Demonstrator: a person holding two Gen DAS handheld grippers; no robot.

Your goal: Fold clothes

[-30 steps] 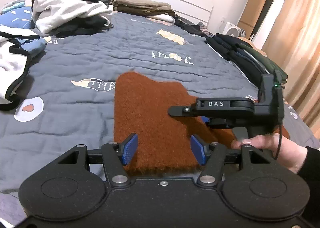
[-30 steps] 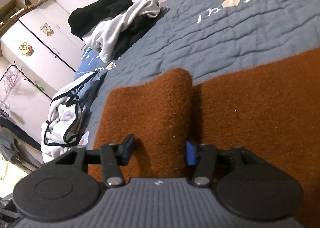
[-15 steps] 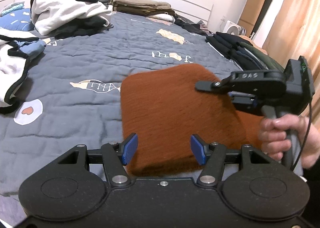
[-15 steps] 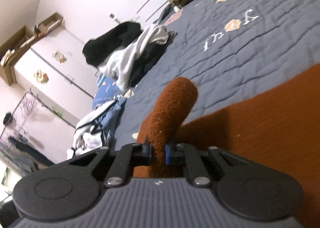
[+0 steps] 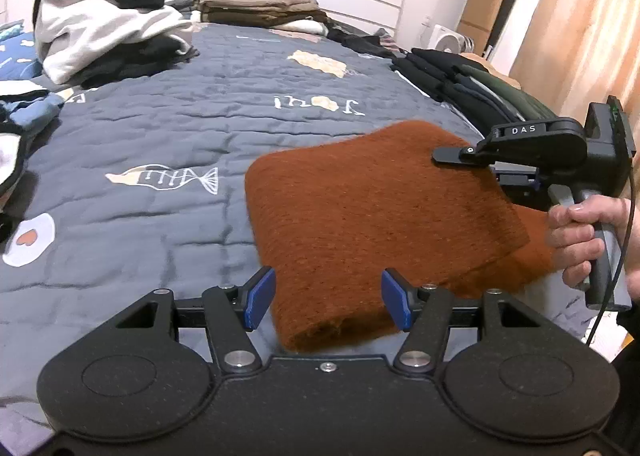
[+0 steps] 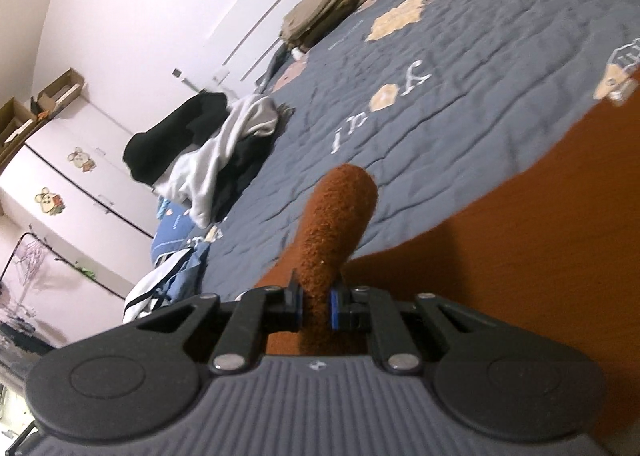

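Right gripper (image 6: 316, 308): blue pads pressed together on a raised fold of the rust-brown knitted garment (image 5: 372, 224), which stands up between the jaws as a rounded ridge in the right wrist view. In the left wrist view the same gripper (image 5: 508, 158) reaches in from the right, gripped by a hand (image 5: 580, 232), and lifts the far edge of the garment above the bed.

Left gripper (image 5: 326, 298): blue pads set wide apart, one on either side of the near folded edge of the garment; whether they touch the cloth cannot be told.

Garment: doubled over on itself, its near part low over the quilt (image 5: 160, 144), its right side raised.

Quilt: grey-blue, printed with a fish, a heart and lettering, covering the bed.

Surroundings: a loose heap of black and white clothes (image 5: 104, 24) at the far left; a folded tan stack (image 5: 256, 8) by the headboard; a row of folded dark clothes (image 5: 468, 84) along the right edge; a white wardrobe (image 6: 60, 184) with cartoon stickers beyond the bed.
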